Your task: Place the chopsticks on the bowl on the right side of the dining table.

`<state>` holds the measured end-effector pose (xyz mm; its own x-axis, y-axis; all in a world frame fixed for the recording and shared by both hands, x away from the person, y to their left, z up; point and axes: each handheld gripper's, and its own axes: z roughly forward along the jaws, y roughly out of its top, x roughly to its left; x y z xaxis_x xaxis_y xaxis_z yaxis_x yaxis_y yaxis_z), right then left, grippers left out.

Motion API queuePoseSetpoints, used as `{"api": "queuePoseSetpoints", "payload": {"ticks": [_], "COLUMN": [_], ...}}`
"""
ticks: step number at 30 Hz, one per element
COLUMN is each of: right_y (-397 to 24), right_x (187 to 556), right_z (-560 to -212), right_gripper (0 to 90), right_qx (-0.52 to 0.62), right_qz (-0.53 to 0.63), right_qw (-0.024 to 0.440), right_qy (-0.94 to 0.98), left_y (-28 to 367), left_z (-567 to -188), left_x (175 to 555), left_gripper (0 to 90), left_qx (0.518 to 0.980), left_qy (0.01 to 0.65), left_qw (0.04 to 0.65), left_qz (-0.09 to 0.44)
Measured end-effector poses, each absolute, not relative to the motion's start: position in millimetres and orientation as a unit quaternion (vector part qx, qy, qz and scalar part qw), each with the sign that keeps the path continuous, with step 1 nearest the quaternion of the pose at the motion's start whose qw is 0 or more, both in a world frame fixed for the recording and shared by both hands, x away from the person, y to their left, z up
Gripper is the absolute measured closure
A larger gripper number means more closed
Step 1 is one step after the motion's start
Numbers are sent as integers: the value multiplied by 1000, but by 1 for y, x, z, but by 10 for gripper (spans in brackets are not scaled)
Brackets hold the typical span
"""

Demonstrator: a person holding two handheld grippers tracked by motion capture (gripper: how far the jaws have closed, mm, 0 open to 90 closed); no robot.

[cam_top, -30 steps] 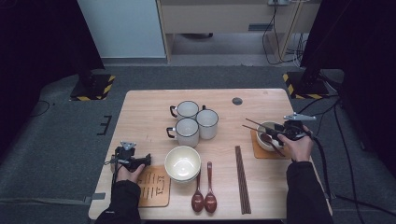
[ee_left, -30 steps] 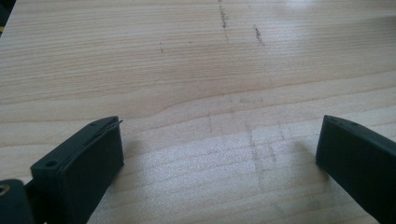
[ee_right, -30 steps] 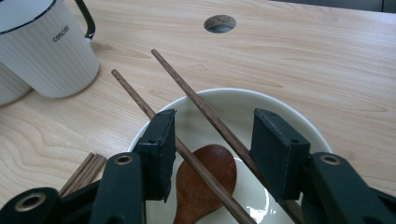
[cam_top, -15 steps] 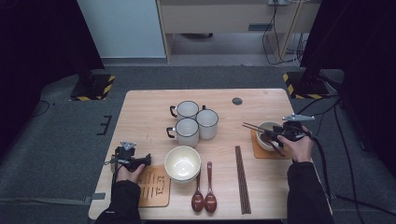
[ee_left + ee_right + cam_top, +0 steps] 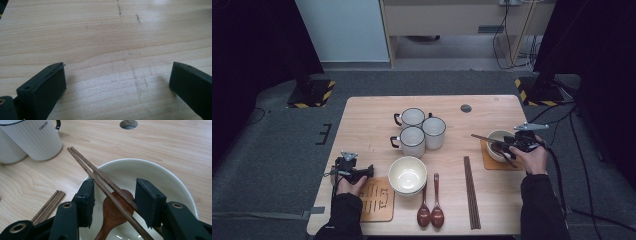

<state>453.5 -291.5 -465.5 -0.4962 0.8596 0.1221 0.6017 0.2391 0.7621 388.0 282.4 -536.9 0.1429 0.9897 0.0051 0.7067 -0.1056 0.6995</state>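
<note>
On the right side of the table: the right gripper (image 5: 507,145) hung over a white bowl (image 5: 160,173), and that bowl sat on a brown mat (image 5: 492,161).
Right gripper jaws: they stood apart, one on each side of a pair of chopsticks (image 5: 105,178), and the pads did not press on the sticks.
Chopsticks: they lay slanted across the bowl's rim, with their tips poking out toward the mugs.
Inside the bowl: a brown wooden spoon (image 5: 113,211) lay under the chopsticks.
Left gripper (image 5: 117,85): it rested low over bare wood near the table's left edge, jaws wide apart, with nothing between them.
Middle of the table: three white mugs (image 5: 421,131) stood close together, and a second white bowl (image 5: 407,174) sat in front of them.
Front edge: two brown spoons (image 5: 430,210) lay side by side, with another pair of chopsticks (image 5: 471,192) to their right.
Beside the left hand: a wooden mat (image 5: 377,199) with dark marks.
</note>
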Motion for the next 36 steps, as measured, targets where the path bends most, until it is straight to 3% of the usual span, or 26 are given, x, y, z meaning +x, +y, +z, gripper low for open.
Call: {"api": "queuePoseSetpoints", "payload": {"ticks": [12, 36], "right_y": [-297, -327], "right_x": [445, 404], "right_z": [-456, -449], "right_gripper": [514, 781], "right_qx": [468, 480], "right_qz": [412, 403], "right_qw": [176, 214], "right_qy": [762, 749], "left_y": [282, 282], "left_z": [-537, -537], "left_x": [388, 388], "left_gripper": [0, 0], "left_qx": [701, 701], "left_qy": [605, 605], "left_qw": [284, 284], "left_qz": [249, 249]}}
